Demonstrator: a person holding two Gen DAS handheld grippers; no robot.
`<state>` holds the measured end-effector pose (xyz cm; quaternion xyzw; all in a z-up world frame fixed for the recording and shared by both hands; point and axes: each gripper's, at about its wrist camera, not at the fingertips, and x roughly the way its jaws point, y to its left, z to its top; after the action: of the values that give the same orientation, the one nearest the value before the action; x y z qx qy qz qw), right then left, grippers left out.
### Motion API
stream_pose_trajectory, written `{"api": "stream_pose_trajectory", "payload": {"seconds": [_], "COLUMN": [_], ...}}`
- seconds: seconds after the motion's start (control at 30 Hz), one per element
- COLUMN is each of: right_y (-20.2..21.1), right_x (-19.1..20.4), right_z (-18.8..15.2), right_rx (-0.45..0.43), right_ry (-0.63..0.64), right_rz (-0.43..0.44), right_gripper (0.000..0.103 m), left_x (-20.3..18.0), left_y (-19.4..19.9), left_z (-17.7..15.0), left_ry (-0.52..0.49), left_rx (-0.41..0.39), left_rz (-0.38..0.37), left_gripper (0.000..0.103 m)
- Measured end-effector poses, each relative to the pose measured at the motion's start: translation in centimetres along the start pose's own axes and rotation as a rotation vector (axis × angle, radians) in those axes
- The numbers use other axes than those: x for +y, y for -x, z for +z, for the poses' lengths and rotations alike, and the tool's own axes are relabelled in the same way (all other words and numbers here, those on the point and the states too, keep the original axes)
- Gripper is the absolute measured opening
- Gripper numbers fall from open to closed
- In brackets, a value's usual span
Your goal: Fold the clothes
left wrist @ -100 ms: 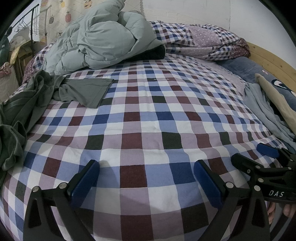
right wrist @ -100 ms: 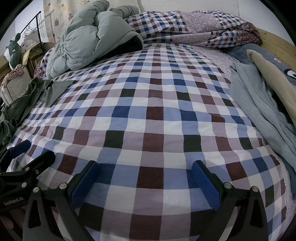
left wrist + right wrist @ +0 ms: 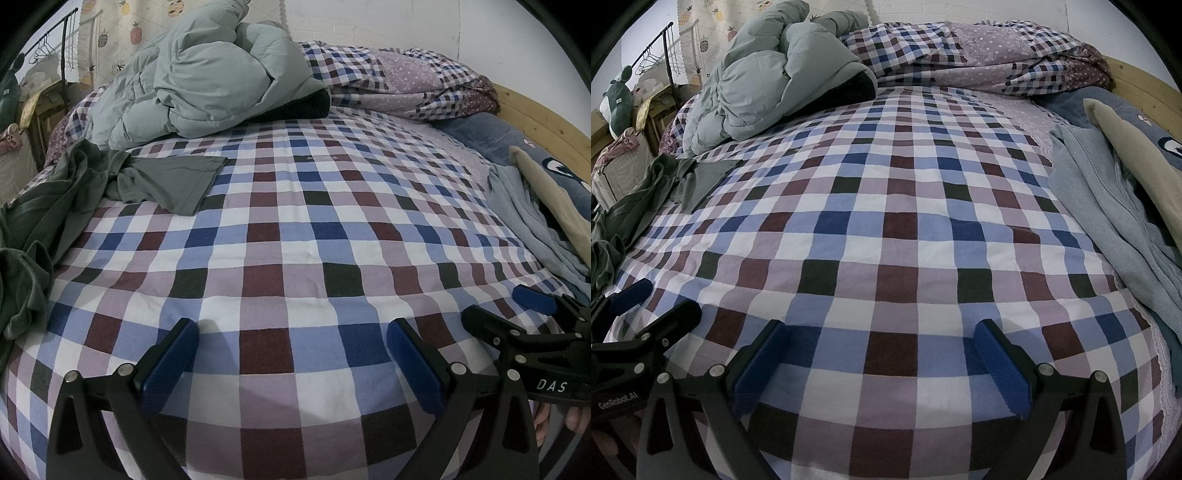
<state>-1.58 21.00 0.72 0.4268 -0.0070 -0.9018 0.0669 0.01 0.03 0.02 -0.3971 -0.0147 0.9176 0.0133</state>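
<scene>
Dark green garments (image 3: 74, 192) lie crumpled along the left side of the checked bed sheet (image 3: 295, 240), one sleeve spread flat toward the middle; they also show in the right wrist view (image 3: 646, 199). A light blue garment (image 3: 1108, 229) and a beige one (image 3: 1137, 155) lie on the right side. My left gripper (image 3: 291, 350) hovers open over the near edge of the bed, nothing between its blue pads. My right gripper (image 3: 879, 350) is open beside it, also over bare sheet. Each gripper shows at the edge of the other's view.
A pale green duvet (image 3: 207, 81) is heaped at the far left of the bed, with a checked quilt (image 3: 406, 85) bunched along the far side. A wooden headboard (image 3: 543, 118) curves on the right. A clothes rack (image 3: 55, 51) and boxes stand off the far left corner.
</scene>
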Motion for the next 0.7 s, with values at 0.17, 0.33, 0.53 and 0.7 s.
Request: {"api": "stream_pose_trajectory", "payload": {"seconds": [0.17, 0.33, 0.53, 0.7], "right_y": [-0.03, -0.06, 0.04, 0.03], "right_x": [-0.01, -0.03, -0.14, 0.04], "right_z": [-0.01, -0.03, 0.06, 0.03], "right_rx": [0.0, 0.0, 0.002, 0.002], "right_ry": [0.0, -0.001, -0.001, -0.001], "right_rz": [0.0, 0.001, 0.001, 0.001], "right_gripper": [0.103, 0.103, 0.103, 0.103], "left_x": [-0.07, -0.24, -0.29, -0.2], "left_y": [0.01, 0.02, -0.01, 0.07], "left_z": [-0.05, 0.01, 0.07, 0.02], "left_ry": [-0.001, -0.005, -0.006, -0.006], "left_rx": [0.001, 0.003, 0.008, 0.009], "left_rz": [0.002, 0.008, 0.013, 0.013], "left_gripper": [0.103, 0.103, 0.103, 0.103]}}
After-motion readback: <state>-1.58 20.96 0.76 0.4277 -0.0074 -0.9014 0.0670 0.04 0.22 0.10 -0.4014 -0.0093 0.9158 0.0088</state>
